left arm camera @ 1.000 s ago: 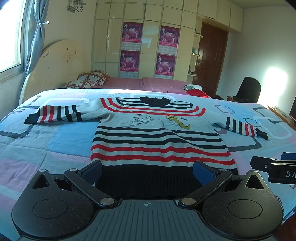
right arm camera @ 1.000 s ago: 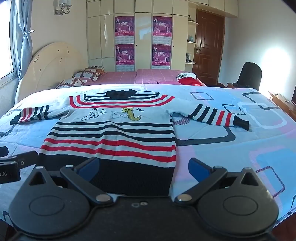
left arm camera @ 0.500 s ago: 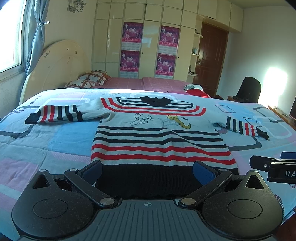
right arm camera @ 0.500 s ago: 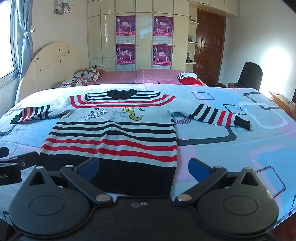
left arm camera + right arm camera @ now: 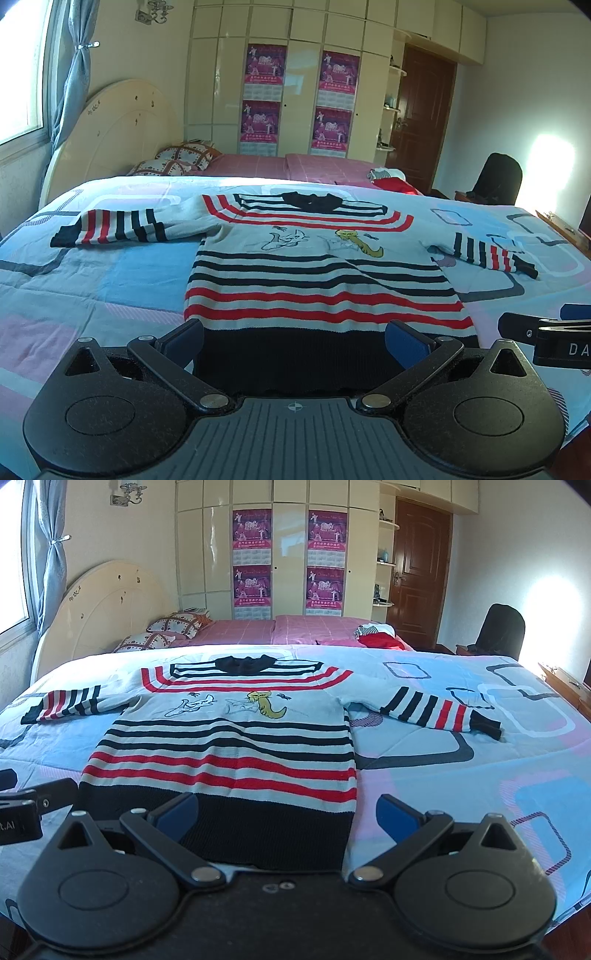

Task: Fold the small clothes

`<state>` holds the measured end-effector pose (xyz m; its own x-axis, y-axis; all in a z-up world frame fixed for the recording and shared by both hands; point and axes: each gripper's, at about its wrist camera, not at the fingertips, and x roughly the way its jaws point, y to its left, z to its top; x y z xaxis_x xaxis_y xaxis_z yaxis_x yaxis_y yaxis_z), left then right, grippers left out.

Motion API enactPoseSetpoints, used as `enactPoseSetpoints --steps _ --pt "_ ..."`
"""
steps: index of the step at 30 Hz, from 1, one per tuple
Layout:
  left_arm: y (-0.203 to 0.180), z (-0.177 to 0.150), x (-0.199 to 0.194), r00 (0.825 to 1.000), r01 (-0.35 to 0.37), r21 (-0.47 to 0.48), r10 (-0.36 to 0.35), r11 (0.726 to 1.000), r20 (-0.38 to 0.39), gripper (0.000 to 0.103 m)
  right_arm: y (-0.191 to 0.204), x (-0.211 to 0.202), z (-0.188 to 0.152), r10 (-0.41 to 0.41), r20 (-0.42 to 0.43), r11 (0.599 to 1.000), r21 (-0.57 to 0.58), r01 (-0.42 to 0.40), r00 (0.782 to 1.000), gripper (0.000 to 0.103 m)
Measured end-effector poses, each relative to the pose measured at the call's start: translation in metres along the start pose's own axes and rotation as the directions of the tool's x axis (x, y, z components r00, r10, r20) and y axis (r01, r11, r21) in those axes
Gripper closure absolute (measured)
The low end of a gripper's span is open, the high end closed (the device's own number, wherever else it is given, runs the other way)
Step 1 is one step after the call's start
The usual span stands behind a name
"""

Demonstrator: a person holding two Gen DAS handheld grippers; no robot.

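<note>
A small striped sweater lies flat, face up, on the blue patterned bedspread. Both sleeves are spread out to the sides. It has red and black stripes, a black hem nearest me and a cartoon print on the chest. My left gripper is open and empty, hovering over the black hem. My right gripper is open and empty, over the hem's right corner. Each gripper shows at the edge of the other's view: the right one in the left wrist view, the left one in the right wrist view.
A cream headboard and patterned pillows are at the far left. A pink sheet with a red and striped clothes pile lies at the back. A black chair and a wooden door are at the right.
Both grippers have shifted very slightly; the sweater sits a touch lower and closer in both views. The sweater itself has not moved, and both grippers stay open.
</note>
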<state>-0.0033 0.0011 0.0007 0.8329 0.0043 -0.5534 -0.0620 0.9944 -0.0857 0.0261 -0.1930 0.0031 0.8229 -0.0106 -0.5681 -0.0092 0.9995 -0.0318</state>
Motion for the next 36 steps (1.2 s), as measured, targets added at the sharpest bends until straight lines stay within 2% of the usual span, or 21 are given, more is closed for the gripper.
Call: enactPoseSetpoints --steps 36 --pt "-0.0052 0.0004 0.0061 1.000 -0.001 0.011 0.001 1.000 -0.007 0.000 0.0001 0.0054 0.0009 -0.004 -0.004 1.000 -0.002 0.004 1.000 0.000"
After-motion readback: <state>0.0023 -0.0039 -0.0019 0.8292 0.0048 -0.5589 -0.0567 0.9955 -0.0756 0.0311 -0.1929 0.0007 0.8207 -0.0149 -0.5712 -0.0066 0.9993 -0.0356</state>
